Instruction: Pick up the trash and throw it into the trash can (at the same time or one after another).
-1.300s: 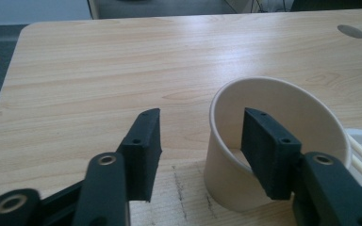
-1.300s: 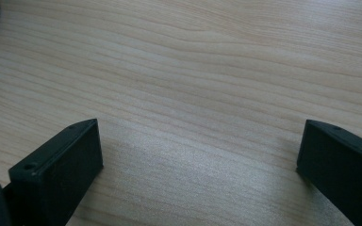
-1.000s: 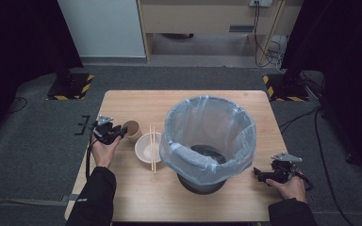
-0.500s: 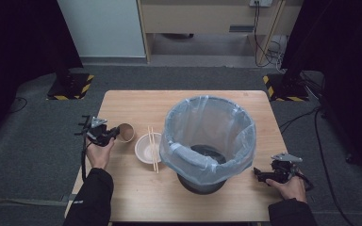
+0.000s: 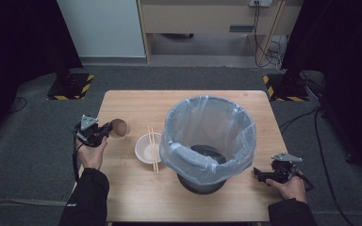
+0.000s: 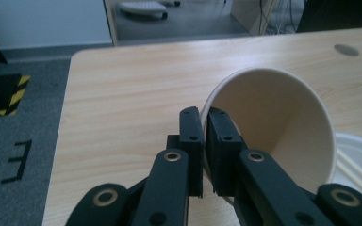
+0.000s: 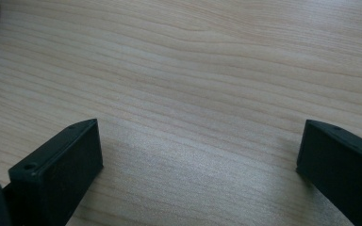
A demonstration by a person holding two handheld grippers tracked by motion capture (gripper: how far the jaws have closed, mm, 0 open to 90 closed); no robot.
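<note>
Left tool (image 6: pixel 202 136): jaws pinched on the wall of the paper cup (image 6: pixel 273 127), one pad inside the rim, one outside; they have just been closing onto it.
Right tool (image 7: pixel 198 160): jaws wide apart, nothing between them, low over bare counter (image 7: pixel 193 70) at its near right corner.
Cup position: tipped on its side in the left tool, mouth facing the camera in the left gripper view, at the counter's left edge, just left of the white bowl (image 5: pixel 147 147).
Risk, grip: thin wall held at one point only; in my judgement it may buckle or pivot between the pads and drop.
Risk, path: carrying the cup to the lined bin (image 5: pixel 209 136) means crossing the bowl and chopsticks (image 5: pixel 152 148); a low pass could knock them.
Risk, bin: liner rim stands high; a cup released short would bounce off it.
Count: cups one; bowls one; chopsticks two, one pair; bins one; tools two.
</note>
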